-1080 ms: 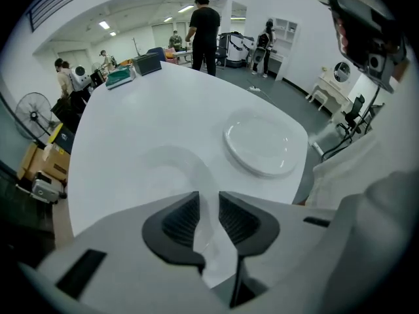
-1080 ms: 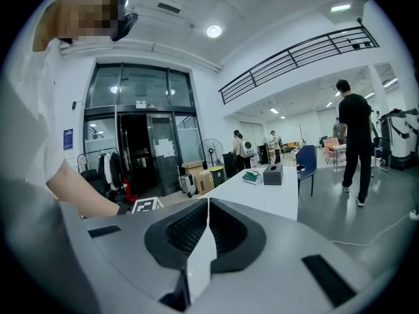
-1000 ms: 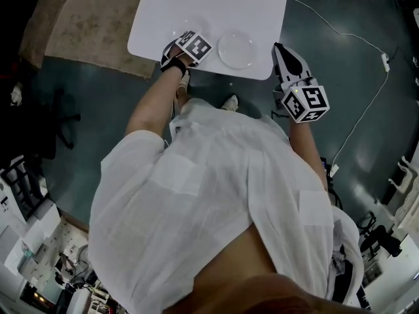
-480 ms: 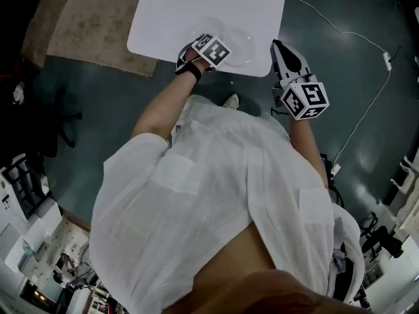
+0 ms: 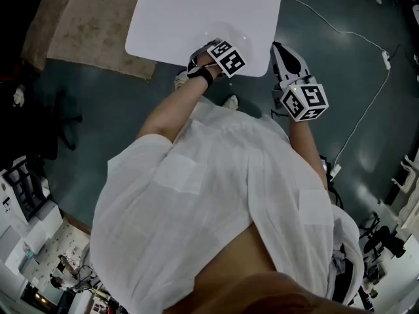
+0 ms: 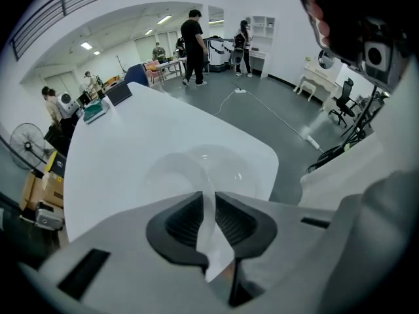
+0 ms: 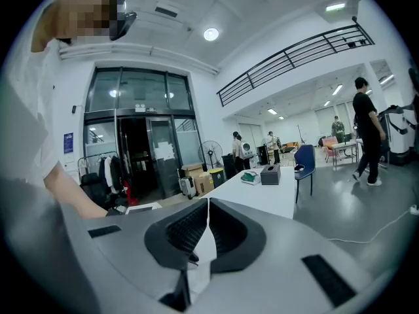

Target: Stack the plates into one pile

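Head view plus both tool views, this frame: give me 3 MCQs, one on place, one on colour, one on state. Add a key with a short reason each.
1. Where is the right tool?
A) over the middle of the table
B) off the table, beside its near right corner, over the floor
C) on a chair seat

2. What colour is the table top?
A) white
B) black
C) brown

3. What stands between the left tool's jaws?
A) nothing
B) a spoon
C) the rim of a clear plate

Key:
1 B: the head view shows it past the table's edge, above grey floor.
2 A: the head view and the left tool view both show a white top.
3 C: the left tool view shows a translucent rim filling the narrow gap. Those jaws have just been closing on it.
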A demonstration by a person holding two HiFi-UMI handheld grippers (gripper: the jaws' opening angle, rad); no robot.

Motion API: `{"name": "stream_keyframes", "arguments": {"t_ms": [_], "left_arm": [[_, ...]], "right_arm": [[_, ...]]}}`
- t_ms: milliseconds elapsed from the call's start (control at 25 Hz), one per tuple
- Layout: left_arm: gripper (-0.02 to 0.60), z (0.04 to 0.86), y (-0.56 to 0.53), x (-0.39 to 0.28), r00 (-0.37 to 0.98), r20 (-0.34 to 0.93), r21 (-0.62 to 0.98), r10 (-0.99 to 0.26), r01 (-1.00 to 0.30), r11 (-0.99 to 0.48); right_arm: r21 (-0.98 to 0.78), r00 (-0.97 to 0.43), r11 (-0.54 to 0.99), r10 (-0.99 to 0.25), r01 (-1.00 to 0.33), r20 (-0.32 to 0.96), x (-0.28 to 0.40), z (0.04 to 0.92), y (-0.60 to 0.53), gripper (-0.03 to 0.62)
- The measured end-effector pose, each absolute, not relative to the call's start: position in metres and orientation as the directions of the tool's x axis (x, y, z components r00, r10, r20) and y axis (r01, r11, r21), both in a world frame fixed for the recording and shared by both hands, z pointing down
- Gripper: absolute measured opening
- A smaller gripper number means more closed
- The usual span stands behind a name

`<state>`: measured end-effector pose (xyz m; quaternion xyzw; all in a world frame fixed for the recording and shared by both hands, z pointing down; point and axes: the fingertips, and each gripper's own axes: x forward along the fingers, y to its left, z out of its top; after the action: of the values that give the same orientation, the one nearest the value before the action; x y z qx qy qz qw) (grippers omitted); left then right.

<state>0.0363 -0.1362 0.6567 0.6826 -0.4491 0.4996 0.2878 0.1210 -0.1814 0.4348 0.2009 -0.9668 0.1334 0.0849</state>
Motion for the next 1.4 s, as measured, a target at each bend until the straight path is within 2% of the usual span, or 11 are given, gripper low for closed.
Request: {"name": "stream_keyframes", "arguments": {"t_ms": [480,1040,1400], "left_arm": [[0.072,0.676,-0.134,0.072,0.06,0.953,-0.119,-0.296,-0.825,-0.553],[0.081,0.689,-0.129,0.106,0.209,0.951,0.068,-0.227,-0.859,-0.507],[0.077,0.672,-0.138,0.117,0.321,0.91,0.186,-0.263,-0.882,-0.433]], "right_arm": [[-0.224,-0.894,0.873,-0.387,-0.434,0.225,0.133,0.44,-0.185,0.029],[-0.227,-0.887,0.864,-0.401,-0.45,0.23,0.138,0.442,-0.189,0.029],[-0.219,-0.875,0.855,-0.419,-0.47,0.244,0.148,0.444,-0.192,0.029]]}}
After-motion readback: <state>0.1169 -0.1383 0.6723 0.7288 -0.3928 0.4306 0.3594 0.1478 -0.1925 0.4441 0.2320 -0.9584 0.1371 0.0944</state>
